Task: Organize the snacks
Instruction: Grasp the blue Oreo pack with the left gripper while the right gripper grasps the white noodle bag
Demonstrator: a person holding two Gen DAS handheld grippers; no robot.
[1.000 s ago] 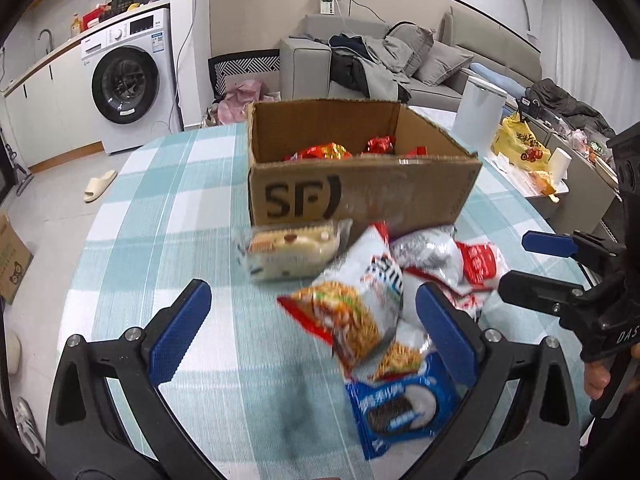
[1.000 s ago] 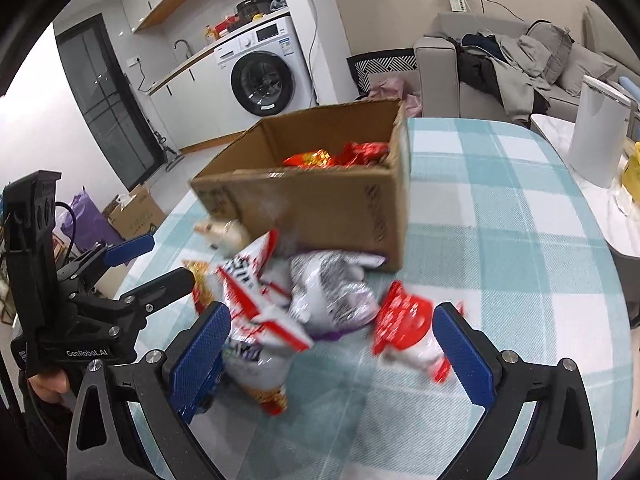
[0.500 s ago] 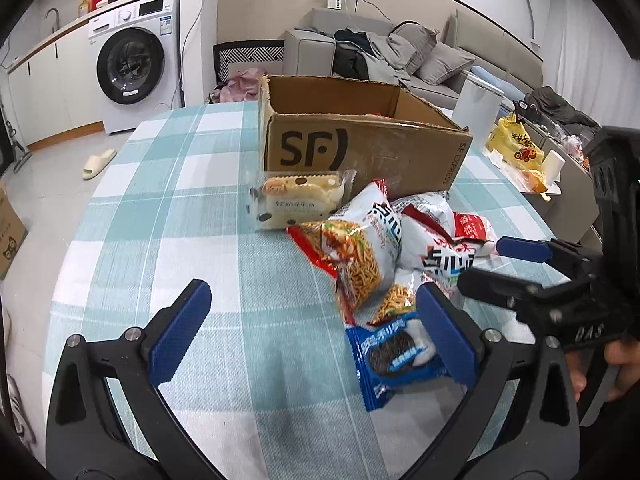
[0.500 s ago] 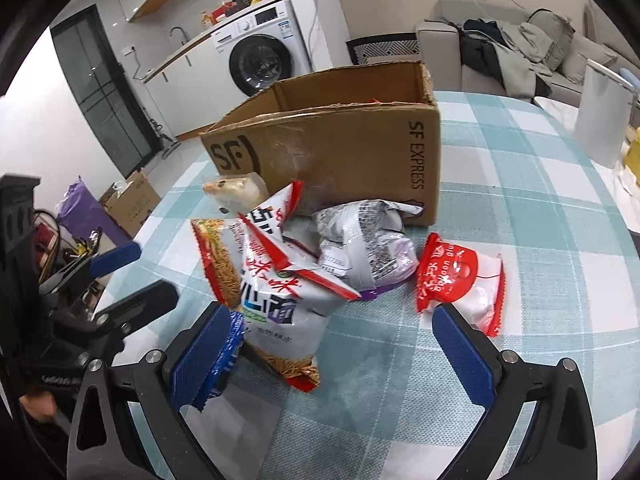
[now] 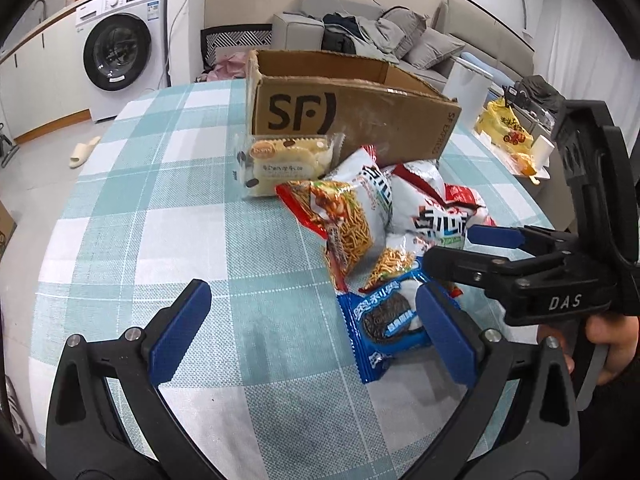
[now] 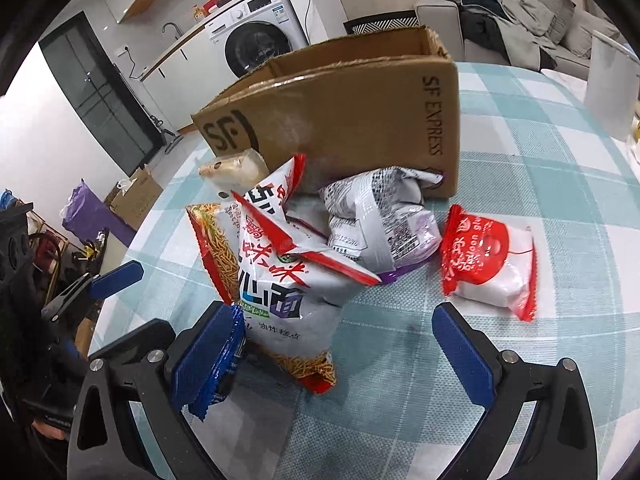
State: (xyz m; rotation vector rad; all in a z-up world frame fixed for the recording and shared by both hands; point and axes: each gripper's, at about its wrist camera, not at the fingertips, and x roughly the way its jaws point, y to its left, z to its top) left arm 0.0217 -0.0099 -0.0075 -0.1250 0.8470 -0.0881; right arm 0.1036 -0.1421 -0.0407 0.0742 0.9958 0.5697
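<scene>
Hovering low over the checked tablecloth, the left gripper has its fingers spread wide and empty; the blue cookie packet lies at lower right, touching its right finger. The right gripper is also open and empty, the noodle bag at frame centre between its fingers. Behind the snack pile, the cardboard box stands upper centre.

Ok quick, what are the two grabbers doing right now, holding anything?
Left gripper: open, holding nothing; the blue cookie pack lies by its right finger.
Right gripper: open, holding nothing, fingers either side of the noodle snack bag.
</scene>
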